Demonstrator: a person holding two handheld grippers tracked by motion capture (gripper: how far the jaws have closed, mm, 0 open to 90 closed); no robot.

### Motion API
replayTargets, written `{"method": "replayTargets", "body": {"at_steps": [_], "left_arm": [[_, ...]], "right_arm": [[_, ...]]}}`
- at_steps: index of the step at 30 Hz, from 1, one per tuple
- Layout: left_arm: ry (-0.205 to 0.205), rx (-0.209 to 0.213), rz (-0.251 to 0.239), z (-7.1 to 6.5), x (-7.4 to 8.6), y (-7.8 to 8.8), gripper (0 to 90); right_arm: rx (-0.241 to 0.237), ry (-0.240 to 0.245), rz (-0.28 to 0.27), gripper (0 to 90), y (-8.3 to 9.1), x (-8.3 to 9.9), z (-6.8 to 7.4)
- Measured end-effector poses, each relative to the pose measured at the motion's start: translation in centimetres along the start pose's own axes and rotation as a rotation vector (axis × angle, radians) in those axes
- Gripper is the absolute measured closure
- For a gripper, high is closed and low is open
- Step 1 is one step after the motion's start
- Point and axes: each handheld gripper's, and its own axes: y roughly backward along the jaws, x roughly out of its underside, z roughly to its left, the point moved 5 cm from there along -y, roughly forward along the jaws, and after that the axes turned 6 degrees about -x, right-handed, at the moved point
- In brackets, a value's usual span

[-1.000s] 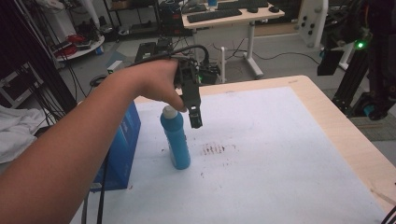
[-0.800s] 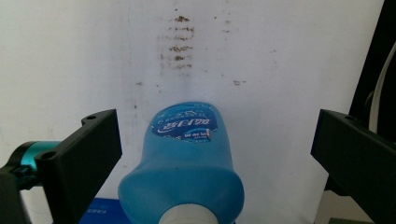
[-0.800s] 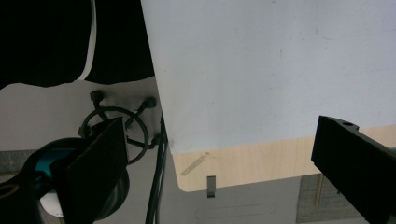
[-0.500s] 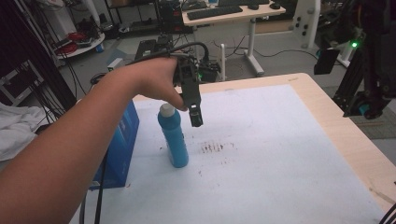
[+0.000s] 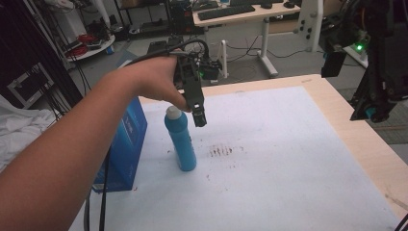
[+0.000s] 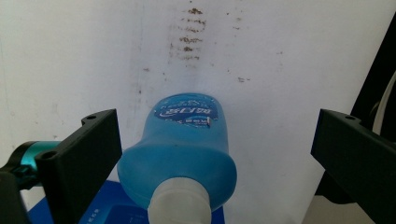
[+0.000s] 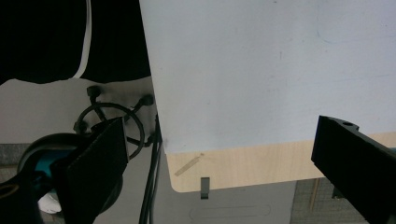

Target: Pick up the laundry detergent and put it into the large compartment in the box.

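the blue bottle point(image 5: 183, 139) stands upright on the bench point(image 5: 288, 159) beside a blue box point(image 5: 126, 139), and the left gripper point(image 5: 198, 119), jaws wide open above its cap, should take the stiff, probably slippery plastic at the narrower neck.

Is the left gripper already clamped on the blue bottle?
No: in the left gripper view the jaws of the left gripper stand wide apart, with a clear gap on each side of the blue bottle.
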Motion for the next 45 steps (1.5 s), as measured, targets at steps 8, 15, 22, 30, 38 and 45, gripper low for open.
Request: {"method": "replayTargets", "body": {"at_steps": [8,15,22,30,38,45], "left_arm": [[0.138,0.002,-0.01,0.0,0.4,0.8,1.7],[0.352,0.015,-0.027,-0.1,1.4,2.7,1.7],[0.619,-0.009,-0.066,0.2,3.0,4.0,1.7],[0.818,-0.029,-0.018,-0.3,4.3,3.9,1.6],[0.986,-0.023,-0.014,-0.8,4.3,2.9,1.7],[1.121,-0.001,-0.01,-0.1,5.3,1.8,1.7]], "right_arm": [[-0.023,0.015,-0.005,3.0,0.0,-0.1,0.1],[-0.032,0.025,0.004,3.0,0.1,-0.1,0.2],[-0.034,0.045,0.004,3.0,0.1,-0.5,0.2],[-0.026,0.066,0.017,3.0,-0.2,-0.8,0.3],[-0.031,0.099,0.028,3.0,-0.7,-1.0,0.7],[-0.032,0.13,0.035,3.0,-1.1,-1.7,1.1]]}}
